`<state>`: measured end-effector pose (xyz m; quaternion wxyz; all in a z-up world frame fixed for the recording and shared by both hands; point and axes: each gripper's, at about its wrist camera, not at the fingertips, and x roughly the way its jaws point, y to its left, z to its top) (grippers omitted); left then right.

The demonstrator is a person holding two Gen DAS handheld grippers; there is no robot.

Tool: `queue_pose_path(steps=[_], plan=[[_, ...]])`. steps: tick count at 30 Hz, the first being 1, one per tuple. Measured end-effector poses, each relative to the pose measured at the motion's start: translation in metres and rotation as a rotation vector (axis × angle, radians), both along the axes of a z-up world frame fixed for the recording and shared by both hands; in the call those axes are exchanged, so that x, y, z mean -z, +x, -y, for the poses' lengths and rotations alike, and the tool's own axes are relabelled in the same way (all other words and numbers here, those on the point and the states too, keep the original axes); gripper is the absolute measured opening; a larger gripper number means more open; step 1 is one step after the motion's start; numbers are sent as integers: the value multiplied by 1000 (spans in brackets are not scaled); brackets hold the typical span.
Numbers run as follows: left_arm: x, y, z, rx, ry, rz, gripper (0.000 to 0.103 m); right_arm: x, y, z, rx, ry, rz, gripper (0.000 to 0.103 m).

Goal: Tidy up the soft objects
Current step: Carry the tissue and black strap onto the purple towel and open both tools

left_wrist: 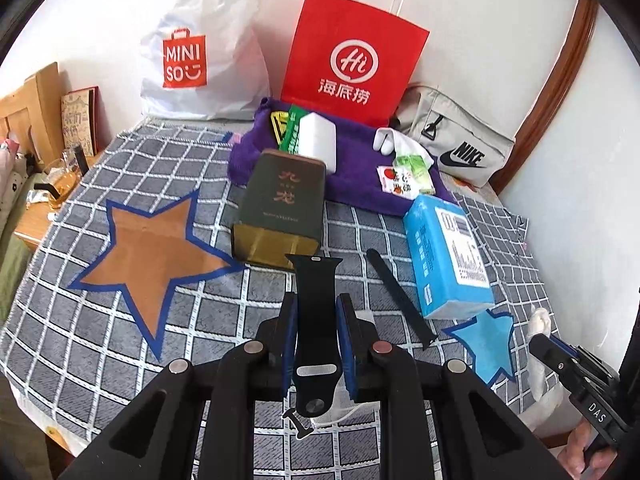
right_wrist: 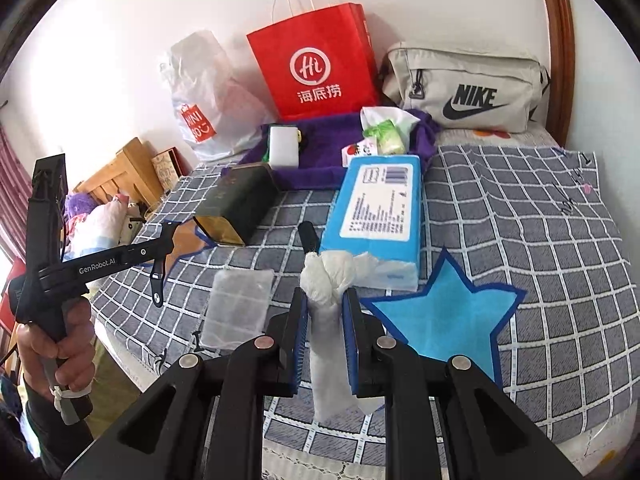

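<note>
While jaws grip watch strap (left_wrist: 316,312) and white cloth (right_wrist: 326,320), purple towel (left_wrist: 352,160) under sponge (left_wrist: 318,140), packets (left_wrist: 404,178).

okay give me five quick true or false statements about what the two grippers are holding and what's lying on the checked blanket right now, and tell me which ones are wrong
1. The left gripper is shut on a black watch strap. True.
2. The right gripper is empty. False: it is shut on a knotted white cloth.
3. The red paper bag stands upright at the back by the wall. True.
4. The blue tissue pack lies on the brown star. False: it lies on the checked blanket, by the blue star.
5. A second black strap lies on the blanket beside the tissue pack. True.
</note>
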<state>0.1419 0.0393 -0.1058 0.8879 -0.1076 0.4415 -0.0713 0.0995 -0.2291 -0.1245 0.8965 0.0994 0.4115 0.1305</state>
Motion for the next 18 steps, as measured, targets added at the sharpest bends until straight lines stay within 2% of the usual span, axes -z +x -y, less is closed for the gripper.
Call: queue_pose_path(steps=[7,18], plan=[[-18,3,0,-2,2,30,18,-17,0,-1,-10,0,35,17],[-10,11,-7,-22,-8,4,18,-12,16,-7,-28,-3,15,17]])
